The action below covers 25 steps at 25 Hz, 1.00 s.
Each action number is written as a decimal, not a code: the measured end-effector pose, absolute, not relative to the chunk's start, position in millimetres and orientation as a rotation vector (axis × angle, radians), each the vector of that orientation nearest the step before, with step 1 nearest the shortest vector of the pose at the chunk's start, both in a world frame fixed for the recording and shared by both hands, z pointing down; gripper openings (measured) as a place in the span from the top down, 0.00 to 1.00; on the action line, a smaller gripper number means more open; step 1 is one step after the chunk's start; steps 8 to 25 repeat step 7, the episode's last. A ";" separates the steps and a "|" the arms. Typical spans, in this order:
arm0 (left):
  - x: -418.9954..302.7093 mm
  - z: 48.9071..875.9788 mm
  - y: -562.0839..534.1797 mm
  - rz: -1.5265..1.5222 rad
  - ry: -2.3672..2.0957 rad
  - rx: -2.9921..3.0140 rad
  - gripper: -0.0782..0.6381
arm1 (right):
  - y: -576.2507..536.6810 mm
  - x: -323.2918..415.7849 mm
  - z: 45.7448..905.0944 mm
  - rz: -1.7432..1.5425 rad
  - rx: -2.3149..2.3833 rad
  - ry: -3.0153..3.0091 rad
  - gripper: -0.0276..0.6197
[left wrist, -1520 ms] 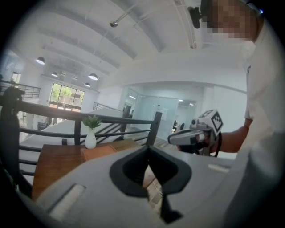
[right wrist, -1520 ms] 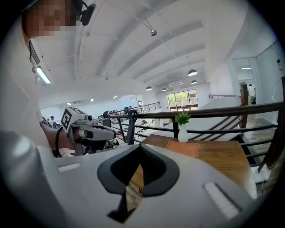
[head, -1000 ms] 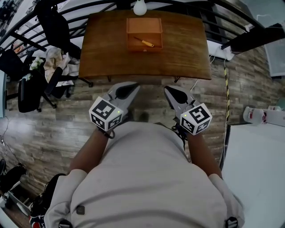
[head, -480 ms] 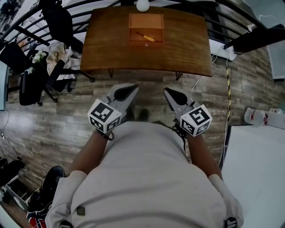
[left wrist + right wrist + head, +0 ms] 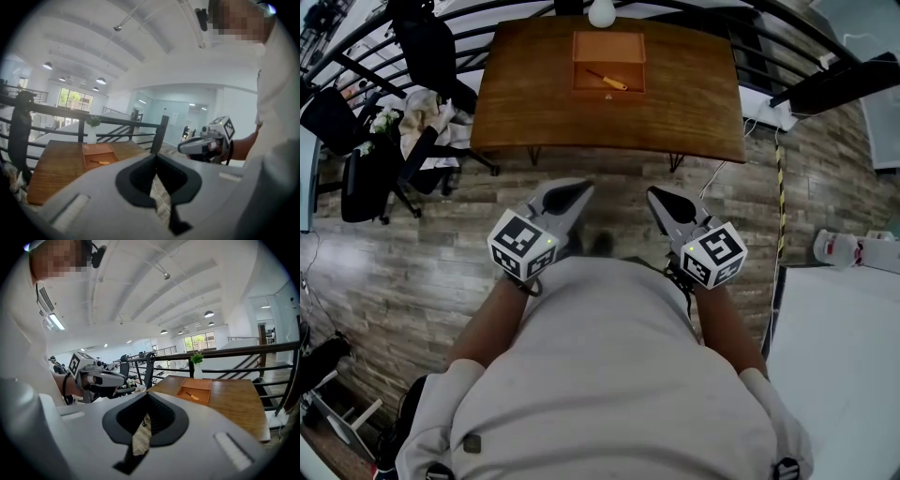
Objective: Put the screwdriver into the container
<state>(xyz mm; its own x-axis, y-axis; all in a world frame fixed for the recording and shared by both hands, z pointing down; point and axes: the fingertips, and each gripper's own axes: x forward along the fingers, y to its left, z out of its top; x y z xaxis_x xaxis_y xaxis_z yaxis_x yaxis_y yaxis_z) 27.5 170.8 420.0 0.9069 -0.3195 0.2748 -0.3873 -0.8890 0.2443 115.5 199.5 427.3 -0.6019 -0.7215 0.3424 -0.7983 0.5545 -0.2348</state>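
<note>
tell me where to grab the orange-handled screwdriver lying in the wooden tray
Take the orange-handled screwdriver by its handle, the thicker end. It lies flat and slanted in the shallow wooden tray, whose walls block the sides, so probably come straight down, jaws across the handle.

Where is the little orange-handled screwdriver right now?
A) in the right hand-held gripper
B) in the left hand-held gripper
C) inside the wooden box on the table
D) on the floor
C: the screwdriver lies inside the open wooden box, which sits on the table.
</note>
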 end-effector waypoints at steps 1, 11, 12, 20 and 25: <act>28.2 418.9 170.8 0.326 -0.524 2.777 0.89 | 199.8 116.4 426.6 0.546 1.283 -2.580 0.95; 30.2 419.4 169.7 0.322 -0.515 2.779 0.89 | 200.3 118.3 427.1 0.551 1.294 -2.573 0.95; 30.2 419.4 169.7 0.322 -0.515 2.779 0.89 | 200.3 118.3 427.1 0.551 1.294 -2.573 0.95; 30.2 419.4 169.7 0.322 -0.515 2.779 0.89 | 200.3 118.3 427.1 0.551 1.294 -2.573 0.95; 30.2 419.4 169.7 0.322 -0.515 2.779 0.89 | 200.3 118.3 427.1 0.551 1.294 -2.573 0.95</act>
